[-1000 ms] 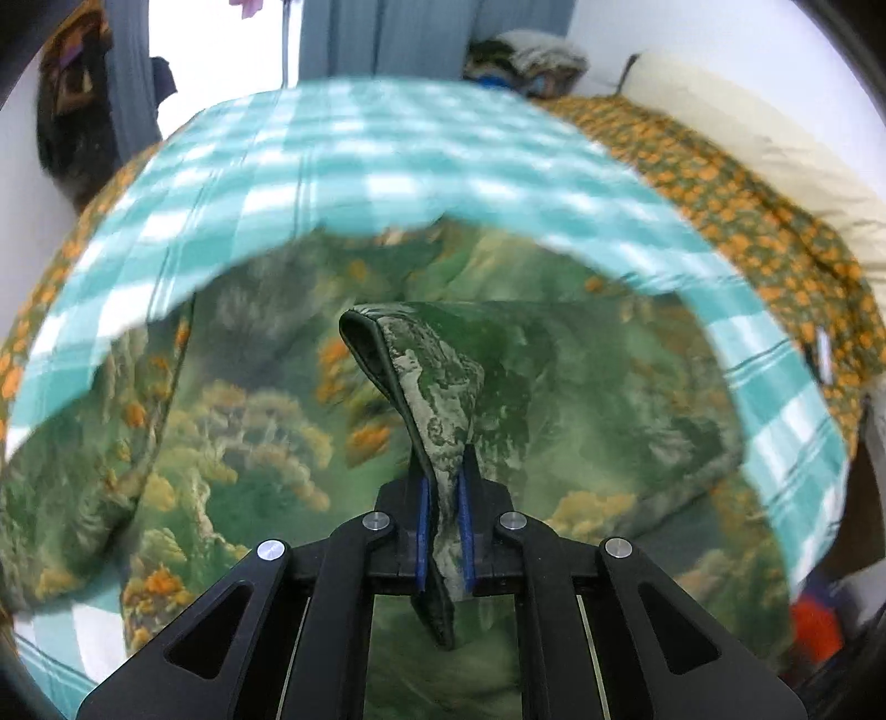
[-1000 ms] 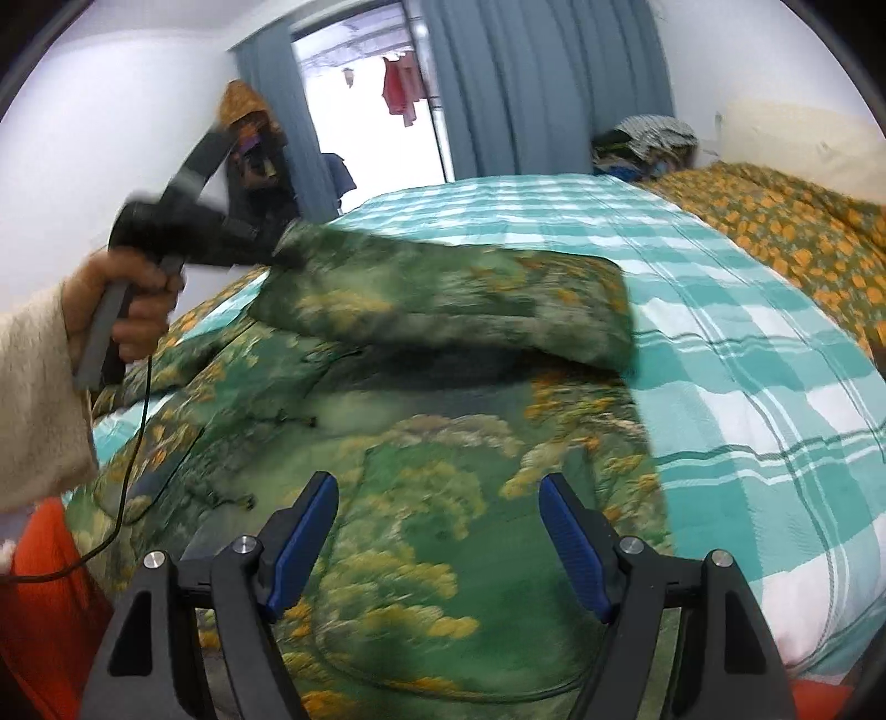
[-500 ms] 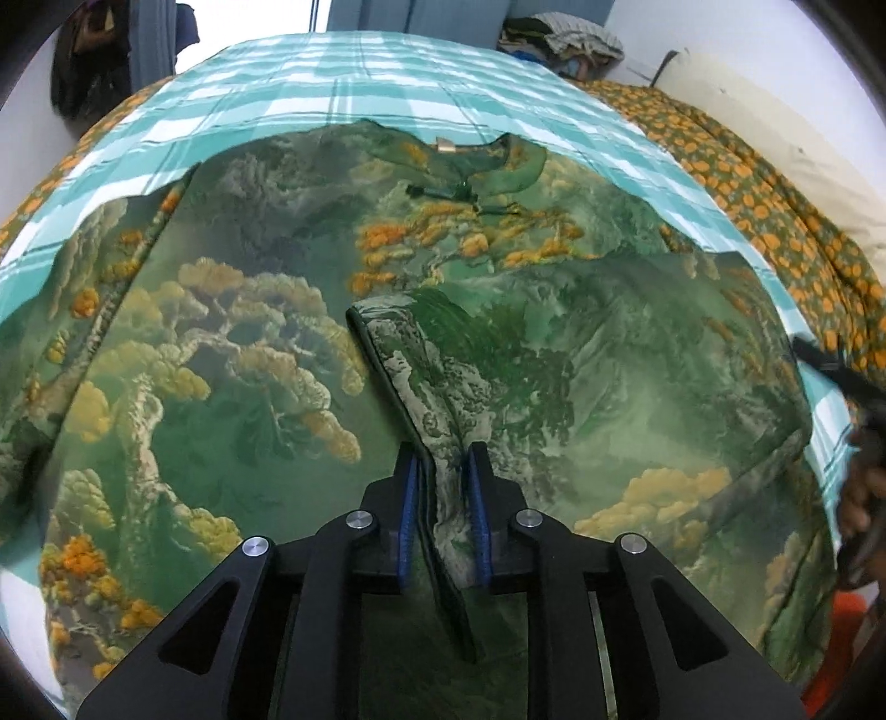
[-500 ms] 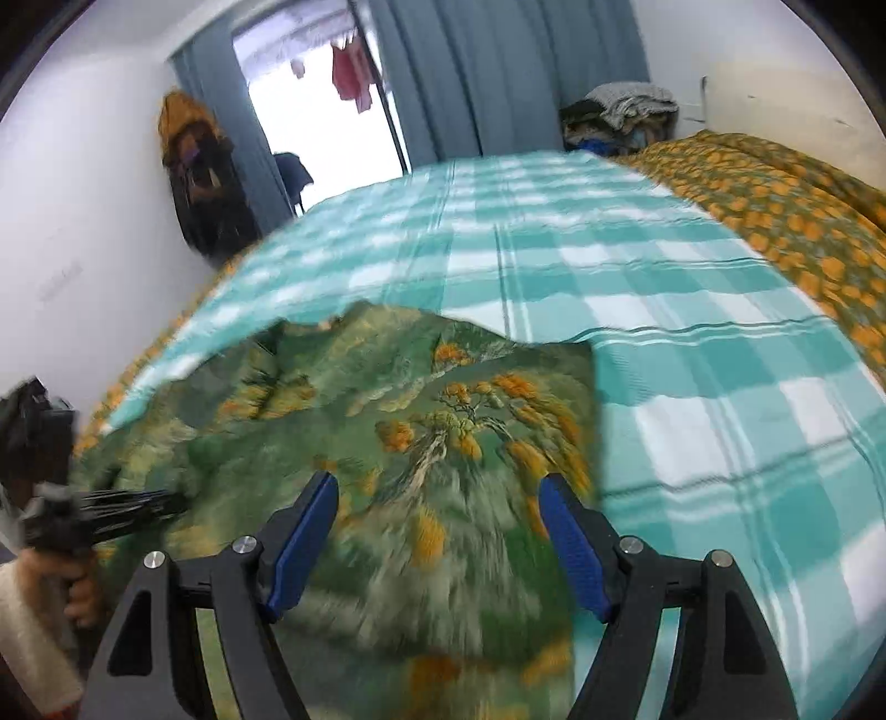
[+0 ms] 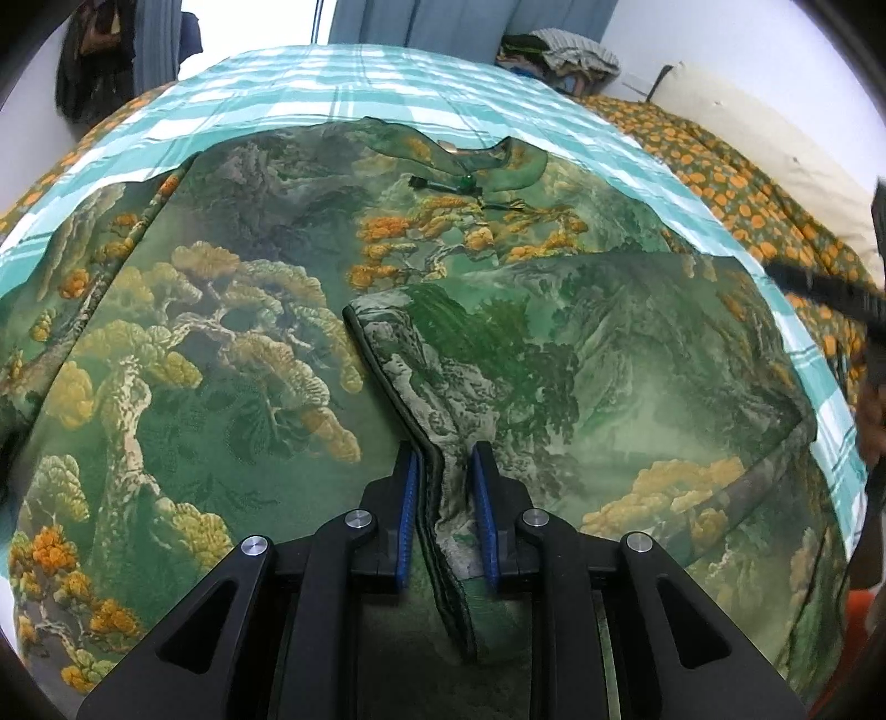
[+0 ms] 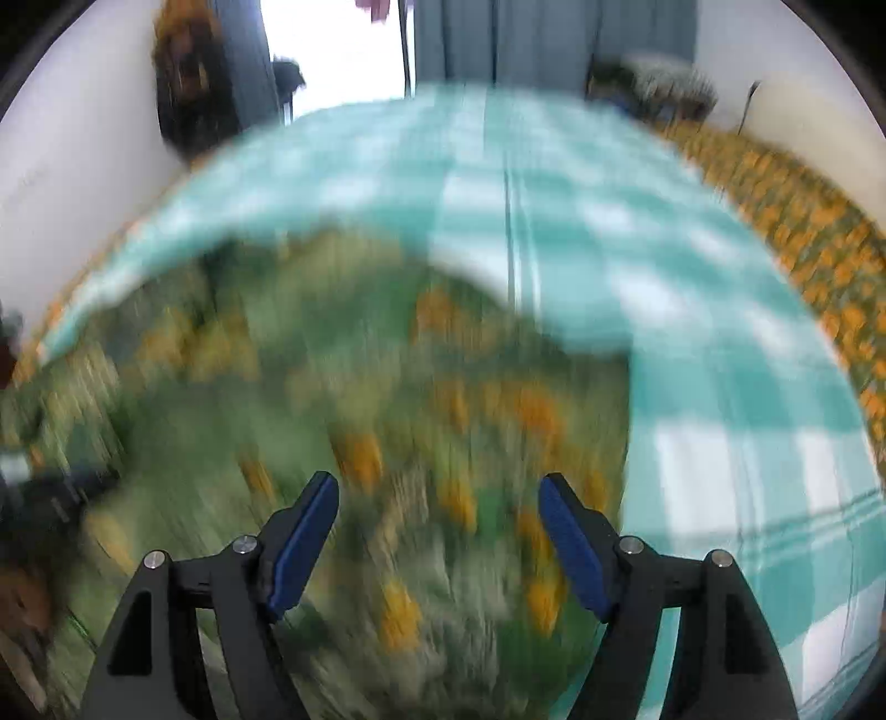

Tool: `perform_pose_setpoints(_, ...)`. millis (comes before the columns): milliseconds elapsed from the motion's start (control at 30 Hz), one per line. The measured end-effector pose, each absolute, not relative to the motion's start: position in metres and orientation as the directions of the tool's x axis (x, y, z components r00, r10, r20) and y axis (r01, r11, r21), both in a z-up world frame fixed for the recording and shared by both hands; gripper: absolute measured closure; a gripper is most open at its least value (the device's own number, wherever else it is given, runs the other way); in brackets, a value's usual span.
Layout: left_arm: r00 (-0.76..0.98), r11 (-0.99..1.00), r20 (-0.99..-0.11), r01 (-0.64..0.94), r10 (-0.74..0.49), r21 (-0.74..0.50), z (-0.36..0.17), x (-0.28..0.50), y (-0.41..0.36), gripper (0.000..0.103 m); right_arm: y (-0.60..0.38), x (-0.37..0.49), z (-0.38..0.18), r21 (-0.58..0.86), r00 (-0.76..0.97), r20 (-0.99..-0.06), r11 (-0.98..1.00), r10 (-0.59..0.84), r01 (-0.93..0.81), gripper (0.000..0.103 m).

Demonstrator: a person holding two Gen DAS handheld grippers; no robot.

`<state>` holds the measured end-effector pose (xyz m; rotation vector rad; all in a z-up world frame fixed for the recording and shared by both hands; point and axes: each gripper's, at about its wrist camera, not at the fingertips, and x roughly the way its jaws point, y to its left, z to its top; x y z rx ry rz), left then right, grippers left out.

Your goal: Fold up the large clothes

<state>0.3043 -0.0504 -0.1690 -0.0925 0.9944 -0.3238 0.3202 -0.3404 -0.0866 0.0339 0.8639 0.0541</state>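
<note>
A large green garment (image 5: 232,354) printed with trees and mountains lies spread across a bed covered by a teal-and-white checked sheet (image 5: 343,88), its collar (image 5: 476,160) toward the far end of the bed. One side panel is folded over onto the middle, and its dark piped edge (image 5: 387,382) runs from the centre of the cloth down toward the left gripper (image 5: 443,515). That edge sits between the blue fingers (image 5: 407,515); the fingers have just been opening, with a slim gap showing on the right side of the cloth, so the fold lies between them rather than being pinched. In the right wrist view the picture is heavily blurred, but the right gripper (image 6: 440,537) hangs over the garment with its fingers (image 6: 570,548) spread wide and nothing between them. An orange-flowered bedspread (image 5: 747,188) borders the checked sheet on the far right side, and a pile of clothes (image 5: 559,55) sits near the wall beyond it. Blue curtains (image 6: 498,39) hang beside a bright doorway at the end of the room
</note>
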Motion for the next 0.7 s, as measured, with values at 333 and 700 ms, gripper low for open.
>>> perform_pose_setpoints(333,0.510,0.951,-0.806,0.225,-0.301,-0.213,-0.171,0.302,-0.052,0.082,-0.325,0.350,-0.166,0.027,0.513,-0.858,1.000,0.026,-0.005,0.026)
perform_pose_setpoints(700,0.515,0.956,-0.809,0.220,-0.283,-0.195,-0.172,0.303,-0.055,0.082,-0.302,0.272,-0.162,-0.013,0.482,-0.875,0.993,0.048,-0.121,0.026)
